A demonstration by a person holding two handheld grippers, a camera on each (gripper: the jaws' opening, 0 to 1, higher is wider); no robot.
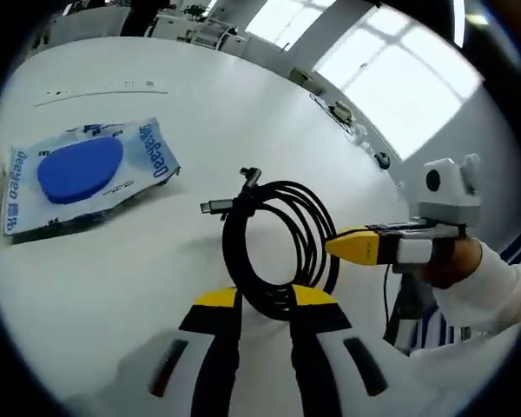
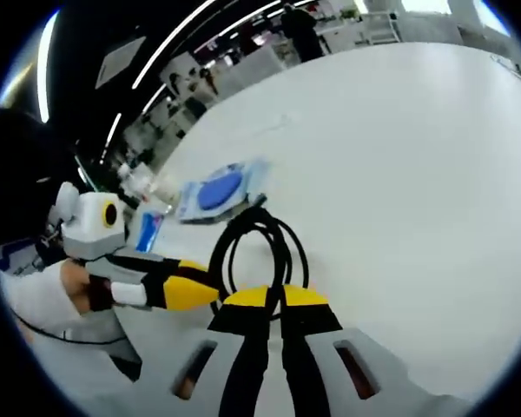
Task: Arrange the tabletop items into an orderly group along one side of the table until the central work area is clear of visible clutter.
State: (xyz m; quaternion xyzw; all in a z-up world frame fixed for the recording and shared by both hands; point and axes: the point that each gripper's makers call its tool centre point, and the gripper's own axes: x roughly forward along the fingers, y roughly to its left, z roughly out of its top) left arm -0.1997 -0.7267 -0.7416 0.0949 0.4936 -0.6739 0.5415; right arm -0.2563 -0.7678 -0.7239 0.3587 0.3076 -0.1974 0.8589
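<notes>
Both claws, the left gripper (image 1: 265,300) and right gripper (image 2: 273,298), clench the coiled black cable (image 1: 278,248), held just above the white table (image 1: 156,261) beside the blue wipes packet (image 1: 82,174).

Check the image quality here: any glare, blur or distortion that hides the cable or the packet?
Left gripper view: bright windows blow out the upper right, but the coiled black cable and blue packet stay sharp; fisheye bends the table edge. Right gripper view: ceiling lights streak, the cable is clear, the packet small and soft; background blurry.
</notes>
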